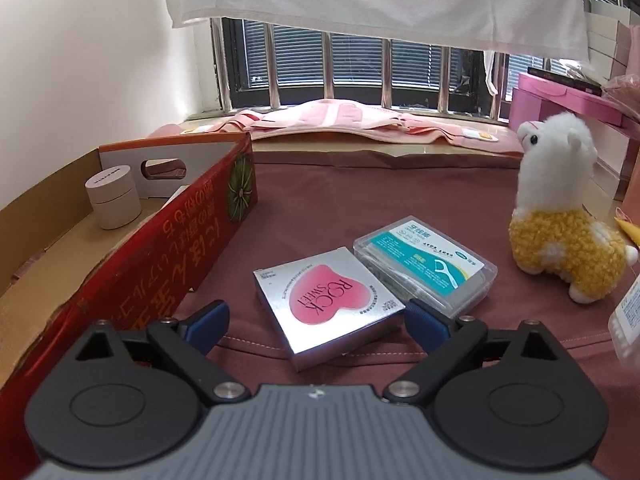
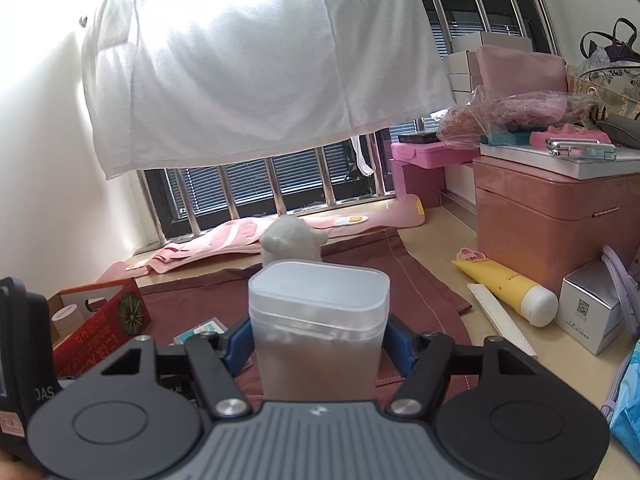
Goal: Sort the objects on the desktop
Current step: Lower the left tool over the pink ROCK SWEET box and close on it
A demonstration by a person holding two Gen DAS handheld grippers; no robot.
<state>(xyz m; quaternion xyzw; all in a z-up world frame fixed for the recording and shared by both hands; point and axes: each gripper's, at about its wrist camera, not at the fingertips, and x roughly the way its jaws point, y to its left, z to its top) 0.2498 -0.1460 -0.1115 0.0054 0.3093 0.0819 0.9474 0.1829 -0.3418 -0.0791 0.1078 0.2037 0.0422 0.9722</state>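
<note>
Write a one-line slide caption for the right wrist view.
Right claw shut on a frosted plastic container, above the maroon cloth.

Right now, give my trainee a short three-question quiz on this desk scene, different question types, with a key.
1. True or false: the left gripper holds the silver Rock Sweet box.
2. What does the right gripper grasp?
A. yellow tube
B. translucent lidded container
C. plush alpaca
3. Fill in: the white round jar sits inside the red ____.

Key: 1 false, its jaws are open; 2 B, translucent lidded container; 3 cardboard box.
</note>
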